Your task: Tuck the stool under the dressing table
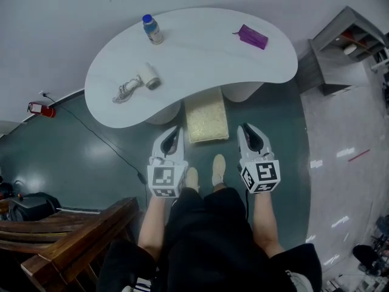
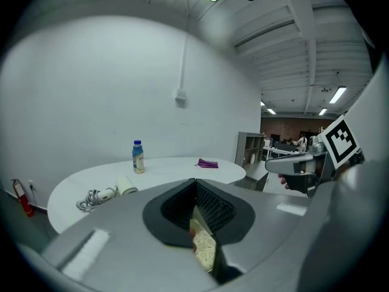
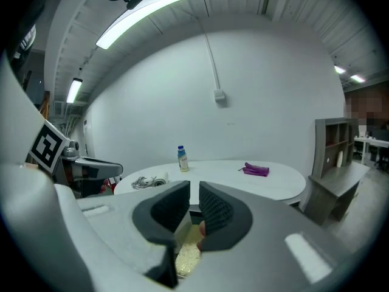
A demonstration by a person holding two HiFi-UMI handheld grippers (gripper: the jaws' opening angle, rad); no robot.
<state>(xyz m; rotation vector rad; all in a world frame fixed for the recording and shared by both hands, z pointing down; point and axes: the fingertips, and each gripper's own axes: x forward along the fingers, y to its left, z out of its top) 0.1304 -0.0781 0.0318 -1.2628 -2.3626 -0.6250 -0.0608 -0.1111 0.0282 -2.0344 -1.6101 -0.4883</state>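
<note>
Against the white wall stands the white kidney-shaped table (image 1: 200, 59), the largest thing here. Under its near edge sits the stool (image 1: 206, 121), its cream fuzzy seat between the table's two pedestals. The far part of the seat is covered by the tabletop and the near part sticks out toward the person's feet. A grey shelf (image 1: 340, 47) stands to the table's right, and a wooden chair (image 1: 73, 236) fills the lower left of the head view.

The left gripper (image 1: 174, 131) and right gripper (image 1: 245, 130) point toward the table on either side of the stool's near end. Neither holds anything. The left gripper's jaws are pressed together with nothing in them. The right gripper's jaws stand a narrow gap apart, also empty.

On the tabletop a bottle (image 1: 152, 29) stands upright at the far left. A hair dryer (image 1: 148, 78) with a coiled cord lies near the left edge, and a purple pouch (image 1: 253, 36) lies well apart at the right.
</note>
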